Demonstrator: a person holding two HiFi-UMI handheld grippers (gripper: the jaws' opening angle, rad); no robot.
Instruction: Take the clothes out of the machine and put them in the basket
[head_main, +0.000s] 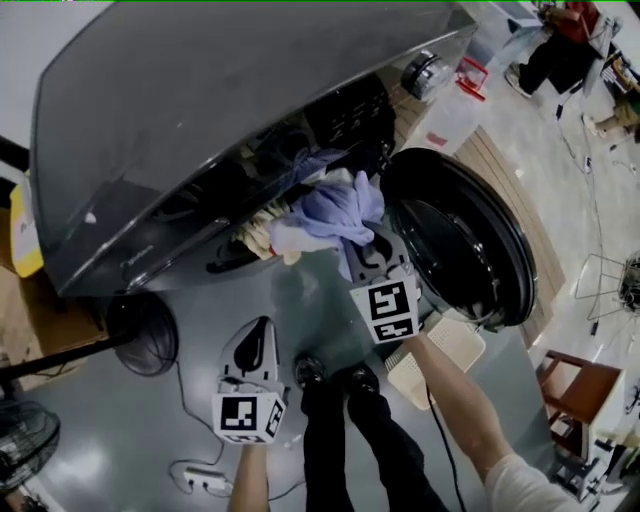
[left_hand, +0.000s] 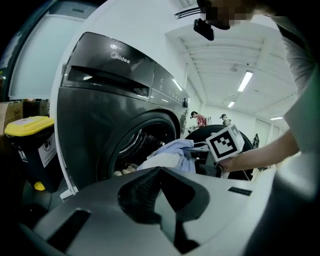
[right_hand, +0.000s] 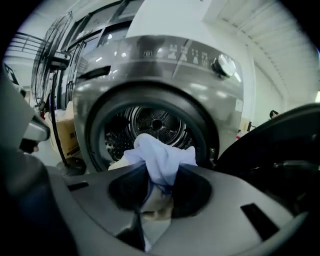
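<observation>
Clothes (head_main: 335, 215) hang out of the machine's (head_main: 200, 120) mouth in a pale blue bundle, and the right gripper (head_main: 372, 258) has them: its jaws are pinched narrow on a fold of that cloth, with some of it trailing down between them. The rest of the blue piece lies over the drum's rim, touching a cream piece (head_main: 262, 235) beside it. The left gripper (head_main: 258, 335) hangs lower and well back from the opening, its jaws together with nothing in them. The door (head_main: 460, 235) stands open at the right, just beside the held bundle. The basket (head_main: 458, 345) sits on the floor under the right arm, below the door.

Risks from here, as I judge it: the blue piece looks tangled with its neighbours, so a pull could drag them over the rim onto the floor. The grip is on one fold only, so it may slip. The trailing cloth could snag on the door on the way to the basket.
</observation>
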